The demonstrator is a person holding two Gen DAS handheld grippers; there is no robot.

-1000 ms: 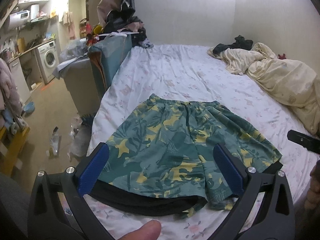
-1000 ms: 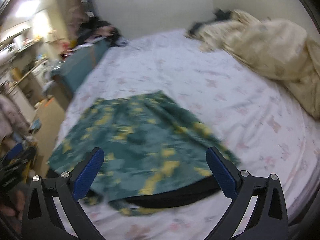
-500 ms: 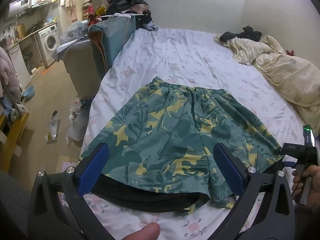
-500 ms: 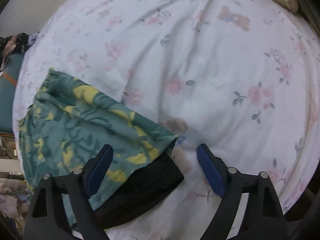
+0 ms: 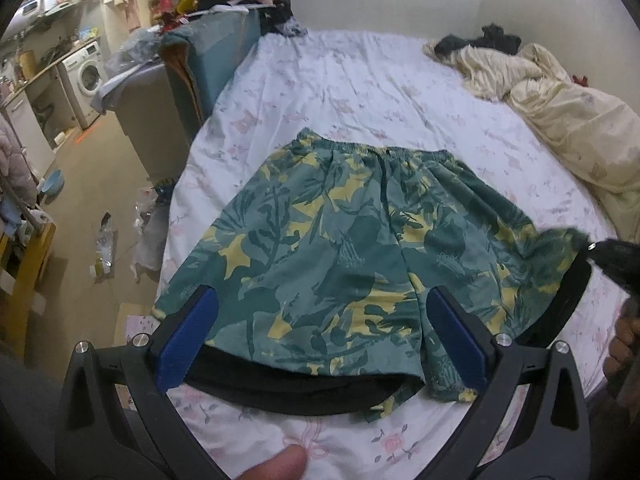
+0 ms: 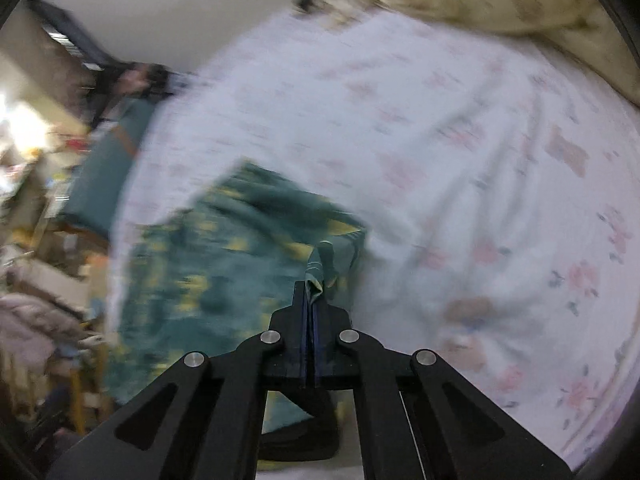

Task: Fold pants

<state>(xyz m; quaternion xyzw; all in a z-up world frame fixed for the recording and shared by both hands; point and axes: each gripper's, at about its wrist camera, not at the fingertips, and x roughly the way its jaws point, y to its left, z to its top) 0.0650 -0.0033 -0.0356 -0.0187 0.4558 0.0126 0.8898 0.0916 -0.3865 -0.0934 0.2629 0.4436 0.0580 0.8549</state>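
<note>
Shorts [image 5: 340, 248]: green with yellow leaf print, lying flat on the bed [image 5: 360, 80], waistband toward the far side, both leg hems toward the near edge; black lining visible under the near hems.
Shorts, right wrist view [image 6: 224, 264]: blurred, spread to the left of the tool, with one corner pulled up into the tips.
Left tool [image 5: 322, 336]: fingers wide apart, blue pads on the inner sides, hovering over the near hem of the shorts; left pad above the left leg edge, right pad above the right leg; contact with the fabric not clear, nothing between the pads.
Right tool [image 6: 311, 292]: fingers pressed together, clamped on a small fold of the green fabric at the corner of the right leg.
Right tool, left wrist view [image 5: 612, 260]: dark and blurred, at the right edge of the shorts, just at the outer hem corner.
Hand [image 5: 624, 344]: partly seen at the right border, below the blurred tool.
Fingertip [image 5: 276, 464]: at the bottom border, between the arms of the left tool.
Bed sheet [image 6: 460, 140]: white with pink flowers and bears, wrinkled.
Blanket [image 5: 572, 120]: cream, bunched at the far right of the bed.
Washing machine [image 5: 86, 76]: far left, beside the floor area with scattered bags.
Teal furniture [image 5: 208, 60]: against the left side of the bed, clothes piled on top.
</note>
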